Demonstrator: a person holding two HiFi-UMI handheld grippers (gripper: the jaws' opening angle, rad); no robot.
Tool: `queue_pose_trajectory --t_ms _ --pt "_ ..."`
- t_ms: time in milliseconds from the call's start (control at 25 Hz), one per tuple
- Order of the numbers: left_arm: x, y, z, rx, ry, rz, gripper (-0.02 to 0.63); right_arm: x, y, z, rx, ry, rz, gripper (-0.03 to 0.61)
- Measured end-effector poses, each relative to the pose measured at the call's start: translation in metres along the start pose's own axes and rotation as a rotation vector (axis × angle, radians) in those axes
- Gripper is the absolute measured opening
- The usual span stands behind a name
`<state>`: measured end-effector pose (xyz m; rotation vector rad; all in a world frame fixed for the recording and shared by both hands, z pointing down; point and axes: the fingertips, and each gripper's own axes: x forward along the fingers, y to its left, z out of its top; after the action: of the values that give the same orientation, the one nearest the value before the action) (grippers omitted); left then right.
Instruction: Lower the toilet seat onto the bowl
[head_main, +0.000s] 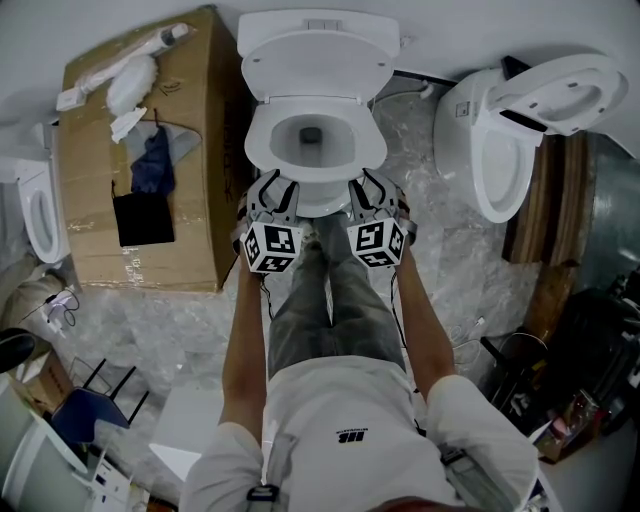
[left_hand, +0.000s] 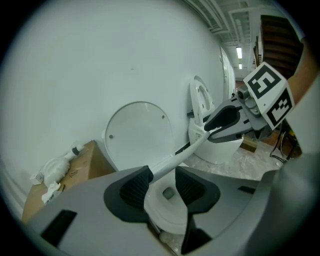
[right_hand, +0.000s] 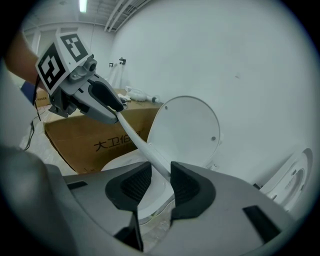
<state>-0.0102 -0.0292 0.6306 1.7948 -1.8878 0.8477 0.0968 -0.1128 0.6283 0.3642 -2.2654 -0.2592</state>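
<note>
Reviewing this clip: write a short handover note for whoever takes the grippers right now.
Left gripper: open, front rim of the seat between its jaws, a gap at one pad.
Right gripper: shut on the same rim.
The seat lies low over the bowl; contact cannot be told. Lid stands up.
Done: seat nearly down.
Left: settle it on the bowl, release both grippers.

You have three toilets round you: the toilet ahead (head_main: 360, 150), the right toilet (head_main: 480, 140) and the left toilet (head_main: 30, 190). You hold two grippers, the left gripper (head_main: 274, 188) and the right gripper (head_main: 372, 186). Count one seat (right_hand: 137, 140), one lid (head_main: 315, 65), one cardboard box (head_main: 190, 180)
</note>
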Motion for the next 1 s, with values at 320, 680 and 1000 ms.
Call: queue_pose_trajectory --t_ms 320,680,1000 --pt "-0.002 -0.017 -0.025 -0.004 0.030 -0.032 0.186 -0.002 0.020 -0.022 -0.020 0.037 0.023 0.124" --pt "-0.001 -0.029 -0.046 -0.011 0.048 -0.052 0.190 0.000 0.036 -0.039 -0.030 0.063 0.040 0.128" --pt "0.001 -0.042 -0.066 -0.004 0.079 -0.066 0.193 0.002 0.051 -0.057 -0.045 0.082 0.070 0.133"
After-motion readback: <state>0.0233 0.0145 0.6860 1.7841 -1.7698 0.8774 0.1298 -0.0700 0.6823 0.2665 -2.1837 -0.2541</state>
